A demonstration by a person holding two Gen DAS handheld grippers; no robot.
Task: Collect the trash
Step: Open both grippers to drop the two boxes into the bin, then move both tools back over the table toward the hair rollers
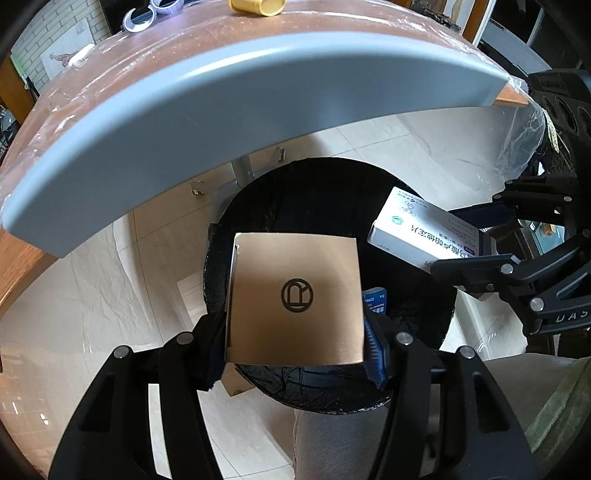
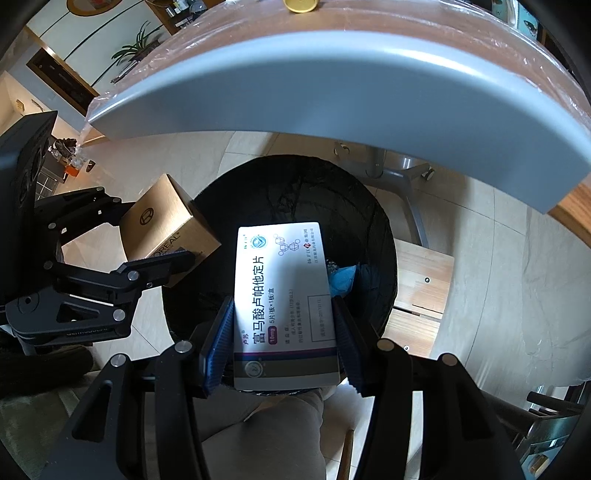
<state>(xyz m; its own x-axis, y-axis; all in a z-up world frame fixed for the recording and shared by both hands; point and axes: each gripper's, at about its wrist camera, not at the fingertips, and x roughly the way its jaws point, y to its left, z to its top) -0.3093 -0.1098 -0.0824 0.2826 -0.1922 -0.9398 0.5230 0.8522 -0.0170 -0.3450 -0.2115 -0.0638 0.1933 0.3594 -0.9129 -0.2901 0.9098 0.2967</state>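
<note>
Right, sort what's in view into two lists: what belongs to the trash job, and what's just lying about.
Part of the job:
- gold box, gripped by the left gripper
- white medicine box, gripped by the right gripper
- black bin below both, with a blue packet already inside

Just lying about:
- gold tube on the table
- tape rolls

Black linkage, ribbed blue fingers (image 2: 216, 343)

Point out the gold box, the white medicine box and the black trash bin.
gold box (image 1: 295, 299), left wrist view, on its logo face.
white medicine box (image 2: 284, 295), right wrist view, on its printed face.
black trash bin (image 2: 295, 192), right wrist view, on its inner liner.
</note>
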